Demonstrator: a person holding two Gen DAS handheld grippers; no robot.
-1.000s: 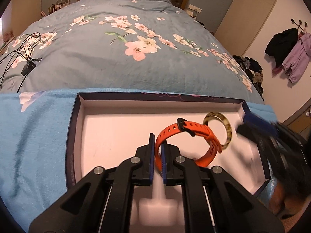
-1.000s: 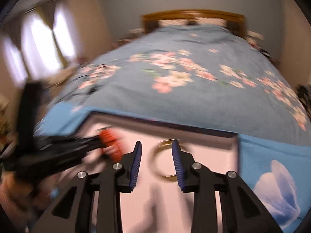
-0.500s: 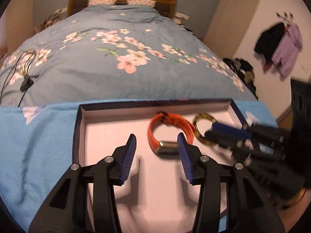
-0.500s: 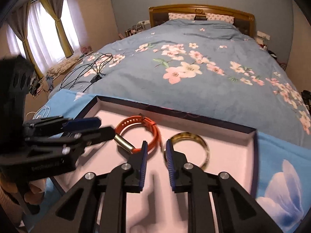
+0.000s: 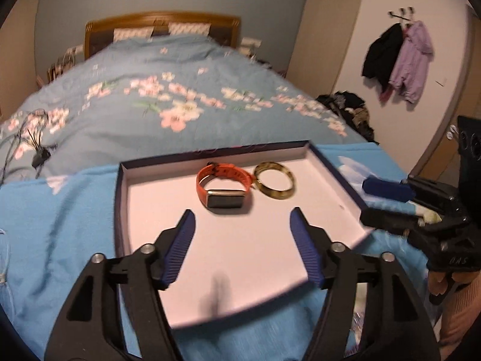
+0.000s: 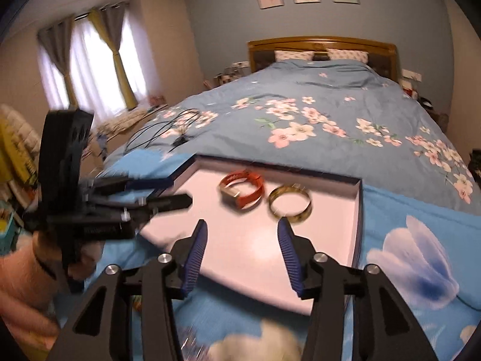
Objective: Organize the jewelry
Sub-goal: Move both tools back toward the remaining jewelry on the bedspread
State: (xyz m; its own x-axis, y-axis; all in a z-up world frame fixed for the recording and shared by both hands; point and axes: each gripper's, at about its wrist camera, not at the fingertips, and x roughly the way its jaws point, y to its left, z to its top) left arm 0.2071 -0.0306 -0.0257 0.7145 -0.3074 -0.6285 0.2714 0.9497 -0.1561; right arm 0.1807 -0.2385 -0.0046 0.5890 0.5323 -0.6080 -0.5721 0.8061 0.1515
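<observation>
An orange-strapped watch (image 5: pixel 224 185) lies in the dark-rimmed white tray (image 5: pixel 121 198), with a gold bangle (image 5: pixel 274 180) touching its right side. My left gripper (image 5: pixel 242 219) hovers short of them over the tray floor, its jaws opening with nothing between them. In the right wrist view the watch (image 6: pixel 240 191) and the bangle (image 6: pixel 290 204) sit at the far part of the tray (image 6: pixel 357 219). My right gripper (image 6: pixel 242 231) is pulled back over the tray's near half, jaws opening and empty. Each gripper shows in the other's view, held by a hand.
The tray rests on a light blue cloth (image 5: pixel 66 216) at the foot of a floral-quilted bed (image 5: pixel 168 105). Black cables (image 6: pixel 168 129) lie on the quilt at the left. Coats (image 5: pixel 399 60) hang on the right wall.
My left gripper let go of the orange watch, which now lies in the tray, and pulled back and up. My right gripper released the bangle and drew back too. Both jaws widened.
</observation>
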